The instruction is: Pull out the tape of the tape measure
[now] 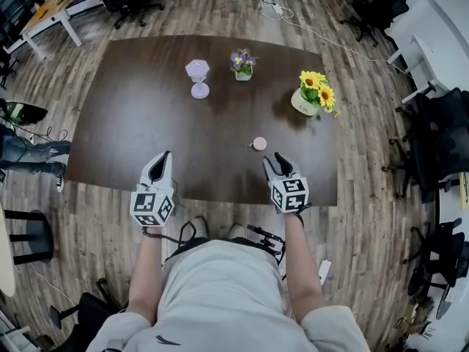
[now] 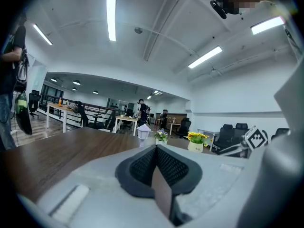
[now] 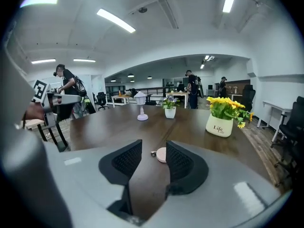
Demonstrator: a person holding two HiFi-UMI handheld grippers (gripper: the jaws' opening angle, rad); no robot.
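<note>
Head view: lamp [image 1: 198,78], violet pot [image 1: 242,65], sunflower pot [image 1: 314,94] beyond tape measure [image 1: 259,144].

Left tongs [image 1: 166,155] and right tongs [image 1: 272,160] are grey (black ribbed pads [image 3: 124,161]).

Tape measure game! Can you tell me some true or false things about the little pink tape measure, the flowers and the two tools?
1. The pink tape measure lies on the brown table. True.
2. The right tool is gripping the tape measure. False: its jaws stand apart with nothing pressed between them, and the tape measure lies on the table just ahead of it.
3. The left tool has its jaws together. True.
4. The sunflower pot stands on the left side of the table. False: it stands on the right side, beyond the right tool.
</note>
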